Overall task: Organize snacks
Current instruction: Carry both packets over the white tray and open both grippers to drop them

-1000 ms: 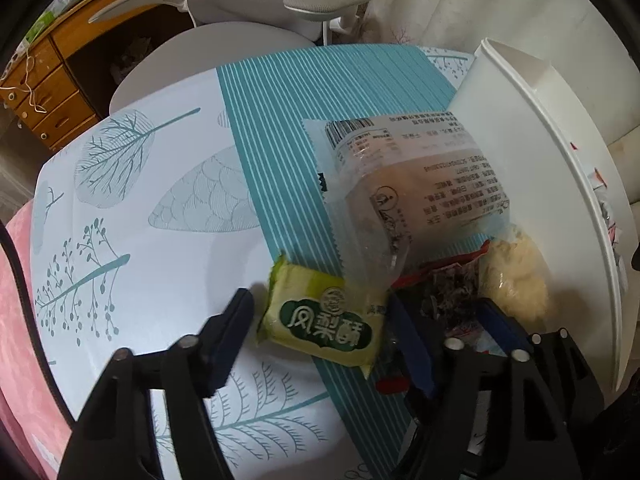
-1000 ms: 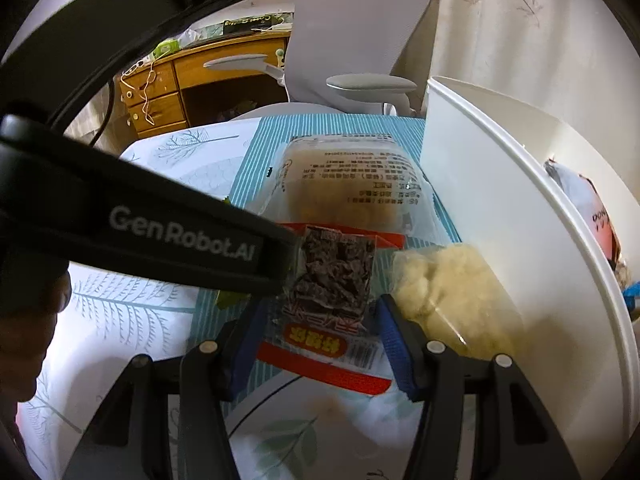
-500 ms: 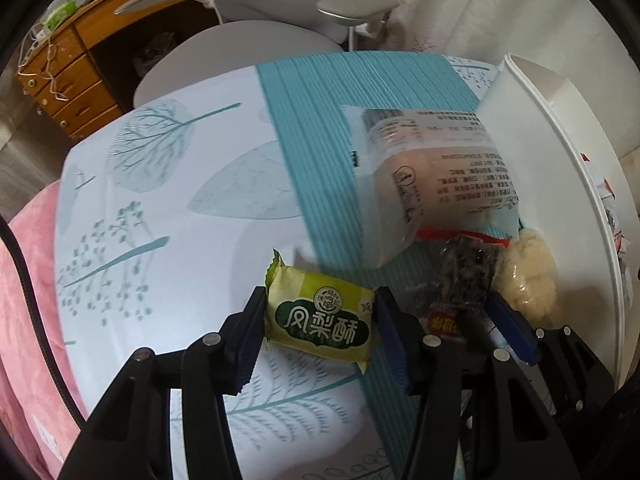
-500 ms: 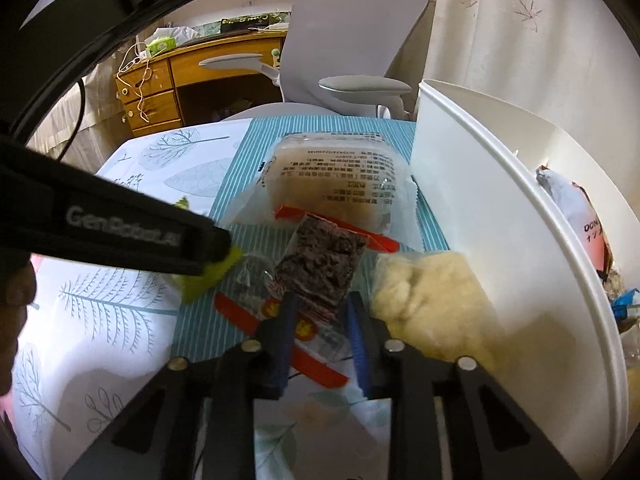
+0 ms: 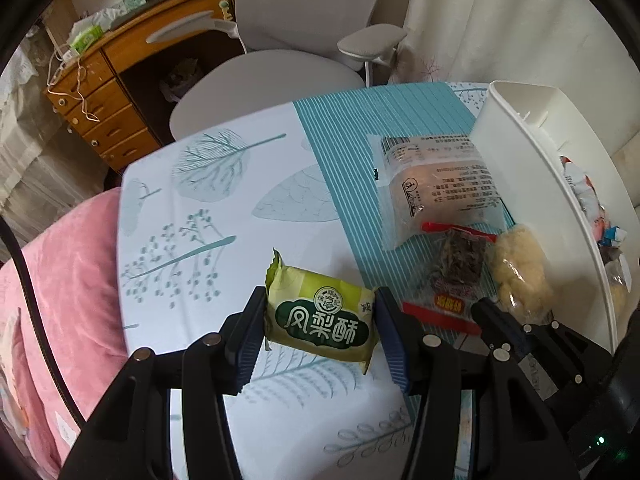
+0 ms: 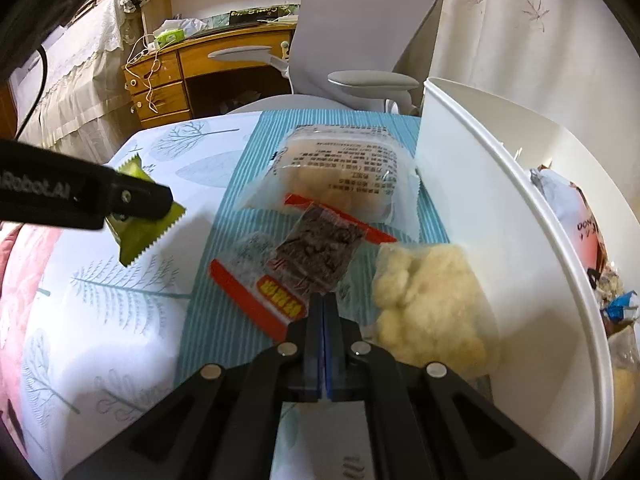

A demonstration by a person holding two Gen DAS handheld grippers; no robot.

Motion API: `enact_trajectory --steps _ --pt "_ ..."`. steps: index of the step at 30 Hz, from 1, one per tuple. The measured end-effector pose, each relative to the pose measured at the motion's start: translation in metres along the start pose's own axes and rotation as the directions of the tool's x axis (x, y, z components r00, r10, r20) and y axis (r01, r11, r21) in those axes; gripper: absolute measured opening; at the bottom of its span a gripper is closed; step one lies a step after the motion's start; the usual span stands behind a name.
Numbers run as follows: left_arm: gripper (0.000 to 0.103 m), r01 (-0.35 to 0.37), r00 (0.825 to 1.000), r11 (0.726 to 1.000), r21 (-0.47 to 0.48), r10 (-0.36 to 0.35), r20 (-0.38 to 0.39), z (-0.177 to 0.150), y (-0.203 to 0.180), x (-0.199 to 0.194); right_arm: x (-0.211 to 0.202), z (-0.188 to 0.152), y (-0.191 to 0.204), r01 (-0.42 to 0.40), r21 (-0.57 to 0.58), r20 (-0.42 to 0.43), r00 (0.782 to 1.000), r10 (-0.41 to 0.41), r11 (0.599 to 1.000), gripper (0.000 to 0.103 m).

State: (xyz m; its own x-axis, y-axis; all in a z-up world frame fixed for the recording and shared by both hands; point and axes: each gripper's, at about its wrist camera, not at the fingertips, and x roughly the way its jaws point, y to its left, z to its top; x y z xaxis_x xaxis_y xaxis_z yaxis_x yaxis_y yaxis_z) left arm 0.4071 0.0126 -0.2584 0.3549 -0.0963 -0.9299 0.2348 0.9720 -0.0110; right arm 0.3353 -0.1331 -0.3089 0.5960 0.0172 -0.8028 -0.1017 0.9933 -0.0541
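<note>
Between the left gripper [image 5: 320,332] pads — green snack pack [image 5: 320,318], clamped.

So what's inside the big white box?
Over the white box's rim you can see crinkly snack wrappers, one white and orange, plus something pale yellow lower down. The wall hides the rest, so the bottom can't be seen.

white bin [image 5: 532,184] walling right side, tablecloth [image 5: 208,216] open left

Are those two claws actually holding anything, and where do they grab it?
The left claw grips the green pastry packet across its two short ends. The right claw pinches the near edge of the dark snack packet.
</note>
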Motion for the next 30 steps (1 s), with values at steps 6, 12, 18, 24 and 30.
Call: enact_trajectory --steps 6,12,18,24,30 --pt "0.051 0.001 1.0 1.0 -0.016 -0.001 0.026 -0.012 0.001 -0.03 -0.017 -0.007 0.006 -0.038 0.042 -0.031 0.999 0.04 0.998 0.0" --pt "0.051 0.006 1.0 0.999 -0.042 -0.005 0.026 -0.031 0.01 -0.046 -0.024 0.002 -0.003 -0.126 0.197 -0.052 0.989 0.139 0.972 0.0" --pt "0.051 -0.006 1.0 0.997 -0.079 0.007 0.019 -0.046 0.026 -0.048 -0.011 0.017 -0.011 -0.131 0.306 -0.068 0.985 0.159 0.943 0.003" --pt "0.051 -0.004 1.0 0.993 -0.118 0.005 0.013 -0.055 0.038 -0.049 0.002 0.03 -0.019 -0.102 0.357 -0.072 0.988 0.136 0.929 0.037" --pt "0.051 0.002 1.0 0.99 -0.144 -0.002 0.002 -0.06 0.044 -0.049 0.019 0.042 -0.021 -0.084 0.368 -0.092 0.988 0.127 0.926 0.043"
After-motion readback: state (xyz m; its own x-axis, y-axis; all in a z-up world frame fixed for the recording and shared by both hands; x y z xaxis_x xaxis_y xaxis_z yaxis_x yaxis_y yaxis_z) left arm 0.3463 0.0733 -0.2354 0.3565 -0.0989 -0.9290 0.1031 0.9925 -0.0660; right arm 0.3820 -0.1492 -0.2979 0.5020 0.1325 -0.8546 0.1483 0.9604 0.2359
